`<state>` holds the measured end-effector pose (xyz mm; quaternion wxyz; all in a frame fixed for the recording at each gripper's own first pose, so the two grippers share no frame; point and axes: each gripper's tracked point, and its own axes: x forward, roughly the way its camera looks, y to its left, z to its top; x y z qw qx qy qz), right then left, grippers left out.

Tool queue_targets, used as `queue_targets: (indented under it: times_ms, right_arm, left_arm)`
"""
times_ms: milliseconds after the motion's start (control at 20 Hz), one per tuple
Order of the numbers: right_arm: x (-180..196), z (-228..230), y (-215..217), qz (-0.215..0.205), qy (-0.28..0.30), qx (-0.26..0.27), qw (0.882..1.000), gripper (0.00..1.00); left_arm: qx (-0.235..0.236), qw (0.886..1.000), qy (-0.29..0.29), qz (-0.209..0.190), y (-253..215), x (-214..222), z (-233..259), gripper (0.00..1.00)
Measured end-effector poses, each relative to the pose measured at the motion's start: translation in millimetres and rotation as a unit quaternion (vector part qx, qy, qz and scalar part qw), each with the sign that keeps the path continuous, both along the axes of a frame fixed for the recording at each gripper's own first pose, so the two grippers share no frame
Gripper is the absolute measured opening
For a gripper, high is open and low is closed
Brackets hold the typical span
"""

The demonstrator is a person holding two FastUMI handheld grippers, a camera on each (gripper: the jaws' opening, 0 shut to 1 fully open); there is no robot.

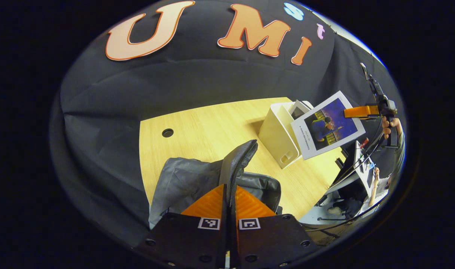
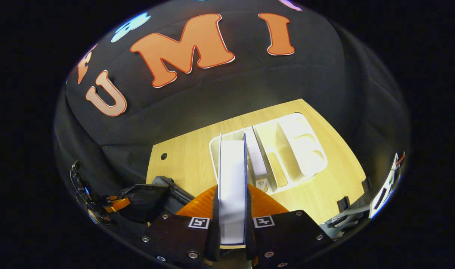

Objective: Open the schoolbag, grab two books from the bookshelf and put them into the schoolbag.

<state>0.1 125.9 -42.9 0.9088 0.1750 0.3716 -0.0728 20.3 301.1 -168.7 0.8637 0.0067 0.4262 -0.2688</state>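
Right gripper: closed on a book lifted clear above the white bookshelf, a second book left inside; left gripper: clamped on the grey schoolbag flap, held up, nothing judged packed yet.

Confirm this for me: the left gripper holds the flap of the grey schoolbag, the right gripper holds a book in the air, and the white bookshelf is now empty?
Not quite. The bookshelf is not empty: the right gripper view shows another book standing in it. The rest holds: left gripper on the schoolbag flap, right gripper holding a book.
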Motion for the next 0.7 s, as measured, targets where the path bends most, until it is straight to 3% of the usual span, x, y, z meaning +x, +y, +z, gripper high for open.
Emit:
queue_targets:
  times_ms: [350,700]
  right_arm:
    - [-60,-7,37,-0.059,-0.024,0.079,0.995,0.28]
    - [-88,-20,81,-0.068,-0.042,0.163,0.983,0.27]
  left_arm:
    - [-0.011,0.999,-0.003,-0.053,-4,0,0,0.05]
    - [-0.025,0.997,-0.005,-0.068,-16,13,9,0.04]
